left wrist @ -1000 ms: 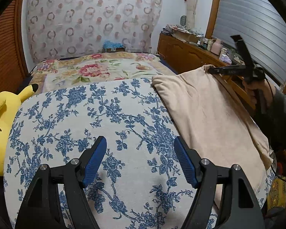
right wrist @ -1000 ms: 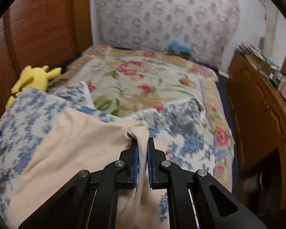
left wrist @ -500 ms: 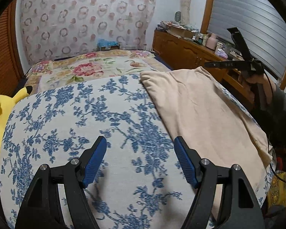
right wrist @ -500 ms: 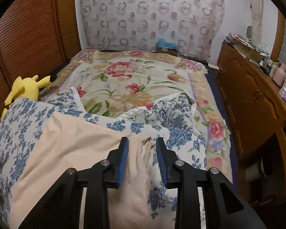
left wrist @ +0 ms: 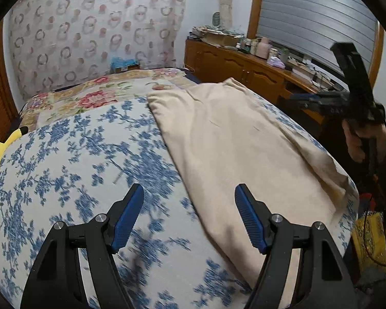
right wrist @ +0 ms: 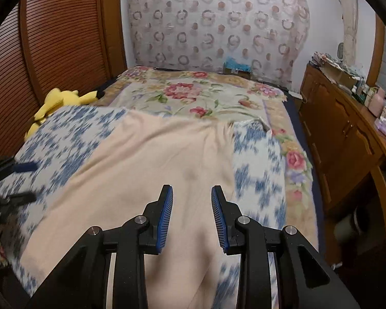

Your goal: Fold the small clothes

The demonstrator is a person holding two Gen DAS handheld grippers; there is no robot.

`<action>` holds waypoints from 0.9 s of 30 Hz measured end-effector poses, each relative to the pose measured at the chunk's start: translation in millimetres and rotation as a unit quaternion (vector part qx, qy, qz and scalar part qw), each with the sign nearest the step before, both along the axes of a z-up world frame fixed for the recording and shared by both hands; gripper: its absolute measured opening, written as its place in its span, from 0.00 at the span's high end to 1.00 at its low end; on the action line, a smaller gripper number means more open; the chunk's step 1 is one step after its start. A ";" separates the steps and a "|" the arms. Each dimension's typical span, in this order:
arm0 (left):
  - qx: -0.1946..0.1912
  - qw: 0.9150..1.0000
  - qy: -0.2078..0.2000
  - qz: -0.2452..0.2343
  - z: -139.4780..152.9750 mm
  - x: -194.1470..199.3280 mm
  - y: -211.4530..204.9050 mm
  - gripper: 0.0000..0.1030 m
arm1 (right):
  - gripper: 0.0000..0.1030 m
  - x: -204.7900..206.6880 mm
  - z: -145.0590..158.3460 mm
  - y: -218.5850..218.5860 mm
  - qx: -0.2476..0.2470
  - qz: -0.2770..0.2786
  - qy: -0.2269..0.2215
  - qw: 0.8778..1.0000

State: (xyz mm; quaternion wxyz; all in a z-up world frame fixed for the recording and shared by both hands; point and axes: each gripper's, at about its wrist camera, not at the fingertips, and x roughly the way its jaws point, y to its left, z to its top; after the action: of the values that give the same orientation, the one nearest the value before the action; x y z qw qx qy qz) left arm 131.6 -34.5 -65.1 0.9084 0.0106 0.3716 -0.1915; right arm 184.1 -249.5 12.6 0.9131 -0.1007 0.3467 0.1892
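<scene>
Two grippers are working over a bed, and I am going across it from left to right. At the far left a yellow plush toy [right wrist: 60, 103] is lying against the brown slatted wall, just beside the edge of the blue-flowered cloth [left wrist: 72, 170] that is covering the near part of the bed. My left gripper [left wrist: 189, 215] is hovering above that cloth with its jaws standing wide and nothing between them; its blue pads [left wrist: 127, 216] are not touching any fabric. Just to the right of it the beige garment [left wrist: 234, 139] is lying flat on the flowered cloth, running from the near edge towards the far end, its far hem resting where the rose-patterned blanket [right wrist: 198, 95] is beginning. My right gripper [right wrist: 191, 216] is hanging over the near part of that garment [right wrist: 151, 159], with its jaws narrowly apart and gripping nothing, the beige fabric showing below the gap. In the left wrist view my right hand [left wrist: 365, 141] is holding that gripper beyond the bed's right edge. Further right a wooden sideboard [right wrist: 347, 139] is standing along the wall, well apart from the garment, with small clutter crowding its top.
</scene>
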 end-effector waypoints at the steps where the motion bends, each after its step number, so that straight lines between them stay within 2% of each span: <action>1: 0.001 1.000 0.001 -0.002 -0.5 -1.6 -2.9 0.28 | 0.69 -10.8 -3.4 -2.1 0.000 0.000 0.002 1.000; 8: 0.007 1.000 0.014 -0.020 -8.9 -25.1 -16.3 0.28 | 0.69 -68.0 -22.4 -21.1 -0.004 -0.009 0.021 1.000; 15: 0.012 0.998 0.037 -0.043 -21.1 -40.9 -28.7 0.28 | 0.69 -108.5 -34.0 -35.0 -0.005 -0.017 0.042 0.999; 19: 0.017 0.998 0.043 -0.050 -26.4 -46.0 -33.8 0.28 | 0.69 -119.6 -33.8 -35.1 0.001 -0.022 0.050 0.998; 25: 0.018 0.997 0.050 -0.054 -30.4 -49.6 -36.8 0.28 | 0.69 -111.0 -40.1 -32.1 -0.002 -0.014 0.072 0.997; 26: 0.019 0.997 0.051 -0.054 -30.7 -50.0 -37.1 0.28 | 0.82 -111.1 -38.4 -32.2 0.000 -0.010 0.070 0.998; 27: 0.018 0.997 0.052 -0.054 -30.9 -50.0 -36.7 0.28 | 0.90 -111.6 -36.2 -33.3 0.003 -0.003 0.068 0.998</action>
State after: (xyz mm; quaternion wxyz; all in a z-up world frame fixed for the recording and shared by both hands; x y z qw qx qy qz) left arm 81.6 -71.2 -96.0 0.8760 0.0372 0.4205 -0.2333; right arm 72.5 -282.8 -23.6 0.8884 -0.0839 0.4076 0.1937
